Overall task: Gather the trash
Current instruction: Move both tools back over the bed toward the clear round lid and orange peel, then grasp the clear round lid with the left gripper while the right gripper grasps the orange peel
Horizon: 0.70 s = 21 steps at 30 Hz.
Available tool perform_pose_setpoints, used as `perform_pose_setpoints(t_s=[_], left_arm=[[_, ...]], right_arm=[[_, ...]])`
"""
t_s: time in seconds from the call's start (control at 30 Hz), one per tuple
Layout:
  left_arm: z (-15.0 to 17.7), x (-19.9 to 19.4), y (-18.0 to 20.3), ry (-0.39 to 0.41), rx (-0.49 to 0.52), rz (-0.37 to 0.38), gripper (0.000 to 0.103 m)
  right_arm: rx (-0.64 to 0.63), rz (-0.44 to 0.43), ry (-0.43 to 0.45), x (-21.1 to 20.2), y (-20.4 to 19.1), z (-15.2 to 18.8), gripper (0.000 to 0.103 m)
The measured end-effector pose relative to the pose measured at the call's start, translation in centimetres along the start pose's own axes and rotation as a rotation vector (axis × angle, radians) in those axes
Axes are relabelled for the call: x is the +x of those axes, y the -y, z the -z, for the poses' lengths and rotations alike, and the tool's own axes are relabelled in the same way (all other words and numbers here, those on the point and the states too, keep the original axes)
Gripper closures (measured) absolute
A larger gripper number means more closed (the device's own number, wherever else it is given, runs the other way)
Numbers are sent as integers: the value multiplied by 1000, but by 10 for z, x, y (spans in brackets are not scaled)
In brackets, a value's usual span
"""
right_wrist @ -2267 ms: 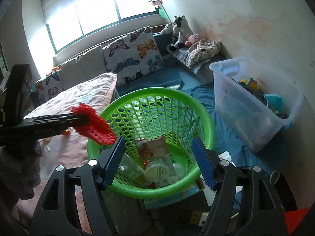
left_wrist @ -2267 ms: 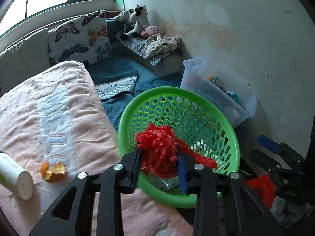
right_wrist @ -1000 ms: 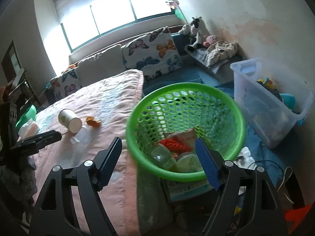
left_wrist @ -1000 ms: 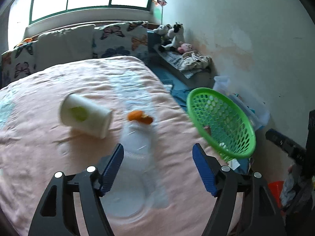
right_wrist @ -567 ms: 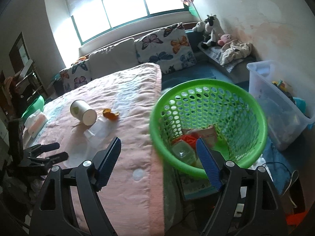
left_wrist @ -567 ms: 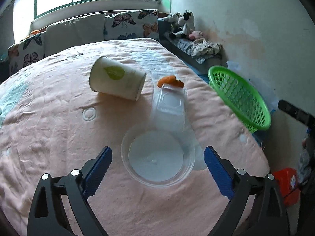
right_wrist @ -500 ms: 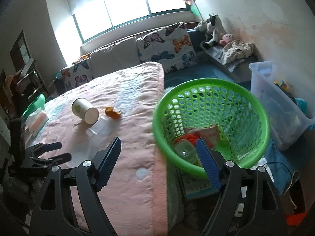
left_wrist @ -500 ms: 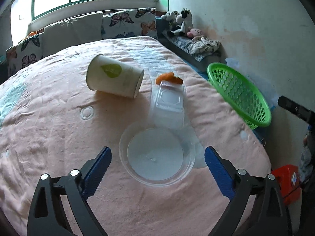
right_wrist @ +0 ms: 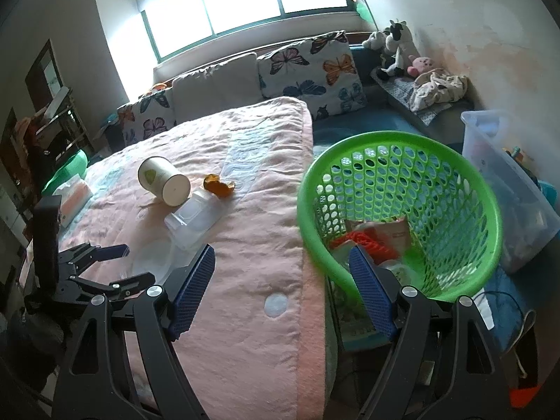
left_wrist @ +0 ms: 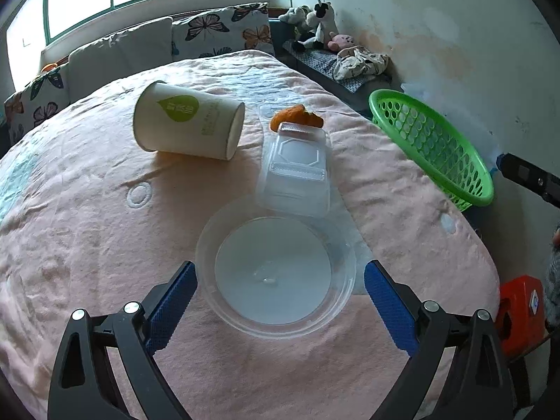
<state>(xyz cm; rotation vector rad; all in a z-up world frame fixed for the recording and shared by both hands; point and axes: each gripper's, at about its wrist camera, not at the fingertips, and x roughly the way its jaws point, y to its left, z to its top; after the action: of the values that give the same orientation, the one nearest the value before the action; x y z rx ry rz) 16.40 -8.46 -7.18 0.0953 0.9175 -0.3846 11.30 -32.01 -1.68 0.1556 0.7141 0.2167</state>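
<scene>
On the pink bed cover (left_wrist: 87, 210) lie a clear round plastic bowl (left_wrist: 274, 273), a clear clamshell box (left_wrist: 295, 171), a tipped white paper cup with a green leaf (left_wrist: 187, 120) and an orange peel (left_wrist: 295, 119). My left gripper (left_wrist: 278, 280) is open, its jaws on either side of the bowl, and it also shows in the right wrist view (right_wrist: 119, 262). The green basket (right_wrist: 402, 210) holds trash, including the red mesh (right_wrist: 367, 239). My right gripper (right_wrist: 281, 280) is open and empty, over the bed's edge beside the basket rim.
Butterfly pillows (right_wrist: 311, 70) line the window side. Stuffed toys (right_wrist: 395, 49) and a clear storage bin (right_wrist: 507, 189) stand along the right wall. A tissue pack (right_wrist: 75, 192) lies at the bed's far left. A red object (left_wrist: 521, 311) sits on the floor.
My left gripper dropped the red mesh into the basket, swung over the bed and came down around the clear bowl. My right gripper drifted left, from over the basket toward the bed's edge.
</scene>
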Motion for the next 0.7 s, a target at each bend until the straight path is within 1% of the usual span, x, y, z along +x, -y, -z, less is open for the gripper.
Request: perform_pose_setpoints(t_s=[0.27,0.33,0.5,0.7], left_arm=[[3,7,4,-11,30,-35,10],[4,6,5,-1,37,-39,13],[4,-3,5,32,45,-45,14],[5,-24,0,72,39,-56,15]], right_arm=[[-16,-15,-18,9,-6,0,24],[-22,-17,-21,11,-8,0,24],[-30,-40,-32,19,-15,-5,24],[-41,-75,-48,34,-27,-18,24]])
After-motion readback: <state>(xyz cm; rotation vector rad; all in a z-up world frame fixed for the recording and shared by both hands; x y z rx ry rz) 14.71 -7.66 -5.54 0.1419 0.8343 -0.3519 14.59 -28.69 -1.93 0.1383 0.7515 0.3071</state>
